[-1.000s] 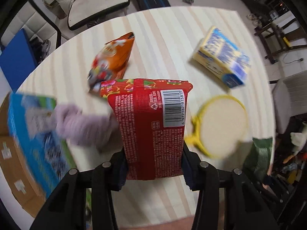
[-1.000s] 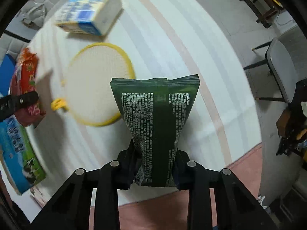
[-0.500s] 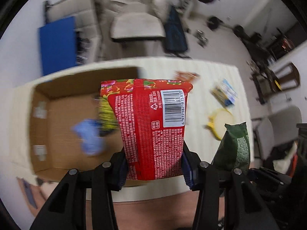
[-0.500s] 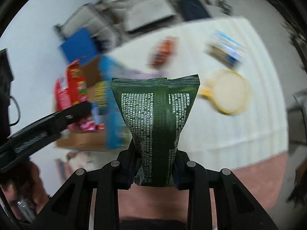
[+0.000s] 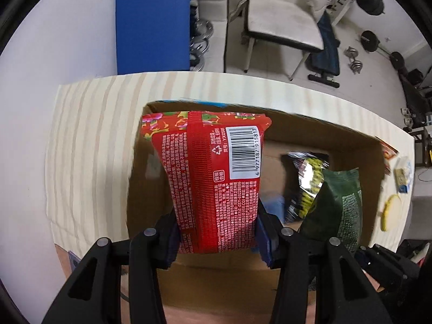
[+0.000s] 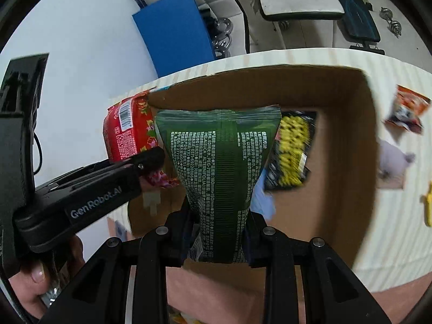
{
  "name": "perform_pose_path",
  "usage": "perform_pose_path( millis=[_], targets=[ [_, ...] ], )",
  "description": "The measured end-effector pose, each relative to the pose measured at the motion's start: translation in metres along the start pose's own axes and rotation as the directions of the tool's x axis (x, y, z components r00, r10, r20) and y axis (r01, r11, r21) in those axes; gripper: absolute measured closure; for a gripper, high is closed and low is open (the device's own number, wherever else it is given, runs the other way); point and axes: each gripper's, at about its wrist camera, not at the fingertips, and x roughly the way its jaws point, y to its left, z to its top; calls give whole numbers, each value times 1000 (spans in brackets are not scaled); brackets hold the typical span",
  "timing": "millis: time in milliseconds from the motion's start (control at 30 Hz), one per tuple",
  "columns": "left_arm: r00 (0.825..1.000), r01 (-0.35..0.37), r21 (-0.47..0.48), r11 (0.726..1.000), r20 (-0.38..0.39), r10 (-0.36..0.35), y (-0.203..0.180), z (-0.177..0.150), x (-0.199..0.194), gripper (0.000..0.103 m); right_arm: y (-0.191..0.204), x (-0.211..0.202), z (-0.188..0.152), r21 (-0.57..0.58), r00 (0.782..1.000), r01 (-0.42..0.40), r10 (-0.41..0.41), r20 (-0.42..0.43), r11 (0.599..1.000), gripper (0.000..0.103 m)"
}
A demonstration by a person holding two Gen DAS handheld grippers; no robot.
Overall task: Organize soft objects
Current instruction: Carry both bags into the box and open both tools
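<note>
My left tongs [image 5: 217, 239] clamp the red packet [image 5: 213, 181] by its lower end and my right tongs [image 6: 217, 239] clamp the green packet [image 6: 218, 178] likewise, both hanging over the open cardboard box [image 6: 367, 140] near the table's [image 5: 89, 145] left end. I should lower each well inside the walls before letting go, clear of the black-and-yellow packet [image 6: 291, 151] lying inside. The red packet's barcode reads 6 977187 915813; the left tool reads "GenRobot.AI".

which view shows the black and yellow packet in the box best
The right wrist view: the black and yellow packet lies largely exposed on the cardboard box floor. In the left wrist view the green pack covers part of it.
</note>
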Motion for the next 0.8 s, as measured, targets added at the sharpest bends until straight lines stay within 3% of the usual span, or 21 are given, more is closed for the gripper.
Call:
perform_pose_path(
  millis=[367,467,500,533,567,600,733,800],
  targets=[
    [989,15,28,1000,-146,-11,12,25,50,57,4,65,36,43,994,86,-83,-66,995,70],
    [988,12,17,1000,-153,-10,10,26,53,57,6,72,39,34,995,86,-84,-60,996,66],
    [989,16,19,1000,-149,-13,9,26,52,56,6,68,35,32,995,83,-81,-60,996,60],
    [990,19,17,1000,-140,-16,9,27,50,54,6,64,32,30,995,89,-87,-58,996,33],
    [992,21,17,1000,-126,-19,9,27,47,46,5,60,29,29,995,91,-90,-49,995,13],
    [993,21,21,1000,-116,-18,8,26,44,37,5,57,27,22,995,97,-96,-41,995,12],
    [995,30,25,999,-91,-28,9,18,34,27,6,47,23,-10,988,150,-150,-25,989,11],
    [996,32,29,999,-85,-29,8,14,32,9,4,40,17,-21,984,177,-178,-20,984,8]
  ],
)
